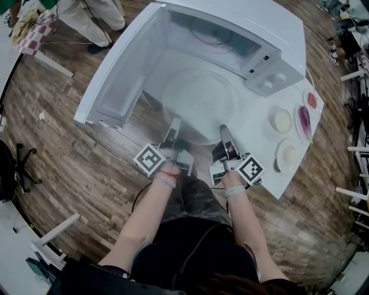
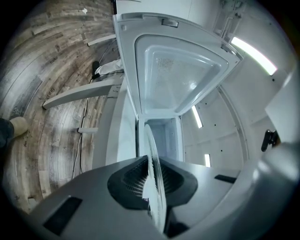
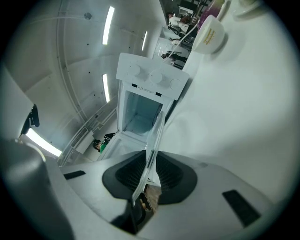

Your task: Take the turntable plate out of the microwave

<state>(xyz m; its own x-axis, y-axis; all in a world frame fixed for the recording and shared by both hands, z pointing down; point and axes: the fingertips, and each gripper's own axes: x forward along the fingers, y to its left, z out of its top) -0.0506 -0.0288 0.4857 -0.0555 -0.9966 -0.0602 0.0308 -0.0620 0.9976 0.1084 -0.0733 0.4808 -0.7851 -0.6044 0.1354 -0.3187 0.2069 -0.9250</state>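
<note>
The clear glass turntable plate (image 1: 199, 103) hangs level in front of the open white microwave (image 1: 230, 34), partly out past its front sill. My left gripper (image 1: 173, 125) is shut on the plate's near left rim, and my right gripper (image 1: 225, 132) is shut on its near right rim. In the left gripper view the plate (image 2: 152, 173) runs edge-on between the ribbed pads, with the open door (image 2: 178, 75) beyond. The right gripper view shows the same glass edge (image 3: 153, 150) pinched between its pads, facing the microwave cavity (image 3: 140, 115).
The microwave door (image 1: 118, 75) swings out to the left. The control panel (image 1: 271, 75) sits at the right. On the white table (image 1: 271, 184) to the right stand small dishes (image 1: 282, 121), (image 1: 287, 154) and a plate holding a purple vegetable (image 1: 304, 122). A person's legs (image 1: 92, 17) show top left.
</note>
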